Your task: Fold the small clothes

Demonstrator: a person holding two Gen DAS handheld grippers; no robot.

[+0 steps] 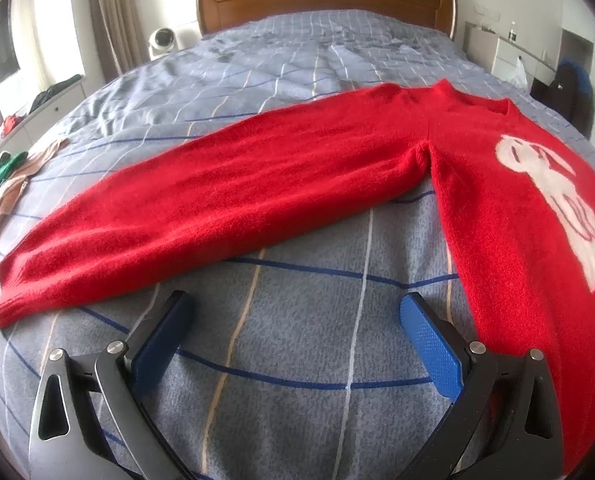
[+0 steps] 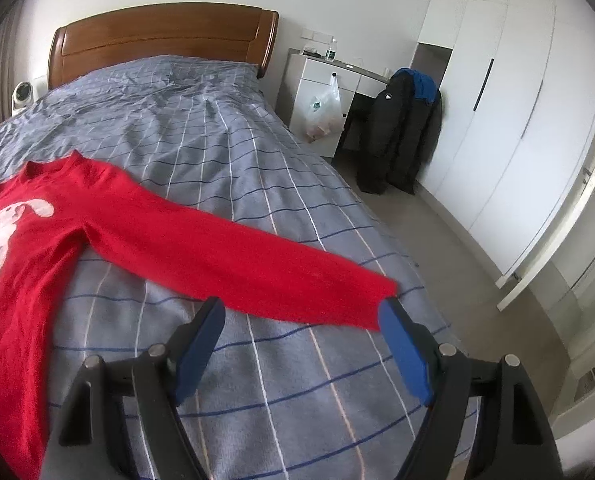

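Two open tools, left tool (image 1: pixel 297 316), right tool (image 2: pixel 303 322), one red sweater (image 1: pixel 297 172)

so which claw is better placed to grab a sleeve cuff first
Right. The right claw is open with the sweater sleeve cuff at its right fingertip. The left claw is also open, but its cuff lies well off to its left.

Left gripper (image 1: pixel 297 308): two black angular metal finger arms are fitted with flat blue textured pads (image 1: pixel 431 344) and round silver pivot screws (image 1: pixel 115 347). Right gripper (image 2: pixel 303 312): the same black arms, blue pads (image 2: pixel 405 354) and silver screws (image 2: pixel 446 349) are seen.
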